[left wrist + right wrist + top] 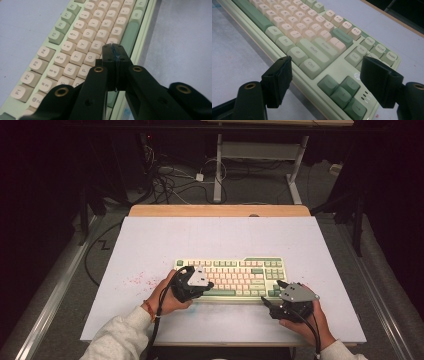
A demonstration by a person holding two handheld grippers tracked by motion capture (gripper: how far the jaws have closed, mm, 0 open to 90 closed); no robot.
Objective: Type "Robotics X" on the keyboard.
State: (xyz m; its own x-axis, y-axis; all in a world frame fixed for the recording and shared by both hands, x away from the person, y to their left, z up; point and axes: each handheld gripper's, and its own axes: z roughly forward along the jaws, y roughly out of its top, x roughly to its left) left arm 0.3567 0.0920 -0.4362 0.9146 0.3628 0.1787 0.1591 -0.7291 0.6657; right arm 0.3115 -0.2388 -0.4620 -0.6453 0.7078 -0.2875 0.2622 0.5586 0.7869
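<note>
Two grippers are held at a green-and-cream keyboard (232,278) on the table (150,245). The left gripper (115,53) is closed over the letter keys with nothing between its jaws. The right gripper (325,82) is spread apart near the arrow keys (343,93).

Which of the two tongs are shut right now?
The left tongs, jaws pressed together over the keyboard's letter keys; the right tongs stand wide open by the arrow keys.

One keyboard (235,279) lies on one bench (150,245). Two tongs are over it, the left tongs (209,285) and the right tongs (264,301), each held in one of two hands. Four green arrow keys (342,93) sit at the keyboard's corner.
</note>
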